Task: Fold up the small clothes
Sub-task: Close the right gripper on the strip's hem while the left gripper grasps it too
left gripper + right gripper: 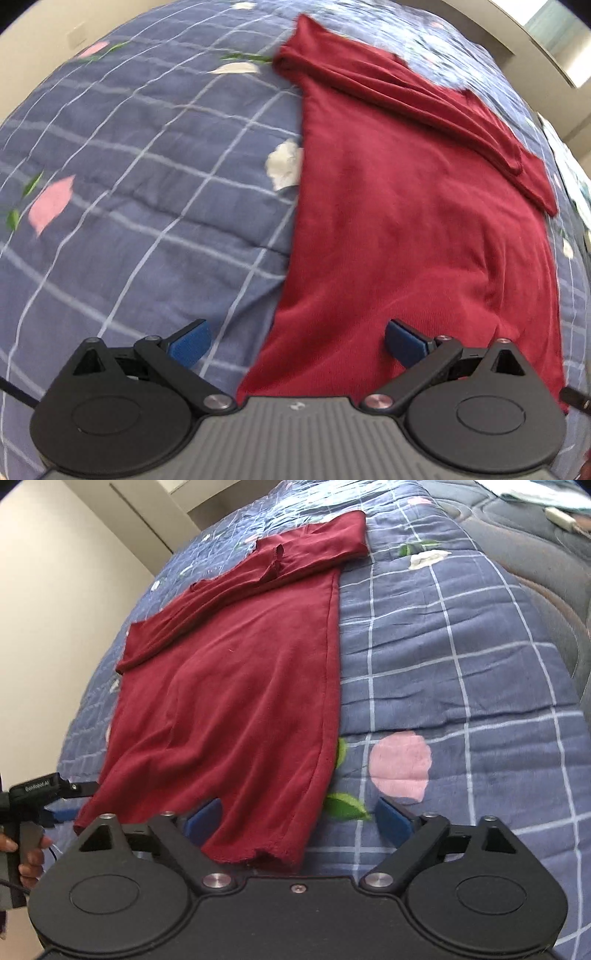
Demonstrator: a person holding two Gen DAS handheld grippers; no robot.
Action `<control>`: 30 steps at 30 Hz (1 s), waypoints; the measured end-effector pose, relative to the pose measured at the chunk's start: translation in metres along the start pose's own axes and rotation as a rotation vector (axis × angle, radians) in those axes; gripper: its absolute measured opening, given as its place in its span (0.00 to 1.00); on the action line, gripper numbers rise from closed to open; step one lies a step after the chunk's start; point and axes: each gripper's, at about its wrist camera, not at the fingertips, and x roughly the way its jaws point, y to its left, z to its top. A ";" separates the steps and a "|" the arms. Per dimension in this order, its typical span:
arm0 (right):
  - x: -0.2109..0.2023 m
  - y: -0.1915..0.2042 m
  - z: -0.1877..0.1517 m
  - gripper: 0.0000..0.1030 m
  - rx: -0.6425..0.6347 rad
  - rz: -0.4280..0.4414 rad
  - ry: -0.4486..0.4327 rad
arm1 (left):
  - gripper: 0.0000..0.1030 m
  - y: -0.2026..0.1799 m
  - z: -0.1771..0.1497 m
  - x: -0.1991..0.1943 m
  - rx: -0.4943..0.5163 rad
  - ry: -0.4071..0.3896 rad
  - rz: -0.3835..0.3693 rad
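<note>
Shirt [406, 221] lies flat on the quilt [129, 203], centre-right of frame, sleeves folded across its top; lengthwise folds remain, both grippers [297, 341] [297, 821] at its hem, jaws wide, empty.

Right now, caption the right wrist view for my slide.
Open right gripper poised over the near hem corner of a red garment spread on a blue checked quilt.

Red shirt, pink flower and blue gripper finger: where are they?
Red shirt [229, 701], right wrist view, middle of its body.
Pink flower [400, 764], right wrist view, its centre.
Blue finger [190, 345], left wrist view, its pad.
</note>
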 end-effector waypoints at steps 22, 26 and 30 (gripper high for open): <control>-0.028 -0.019 0.004 0.06 -0.102 -0.084 -0.007 | 0.80 0.018 -0.022 -0.016 -0.140 0.044 -0.076; -0.019 -0.019 0.001 0.06 -0.100 -0.094 0.005 | 0.80 0.026 -0.025 -0.011 -0.178 0.057 -0.060; -0.016 -0.020 -0.001 0.06 -0.075 -0.094 0.003 | 0.77 0.030 -0.026 -0.010 -0.194 0.058 -0.044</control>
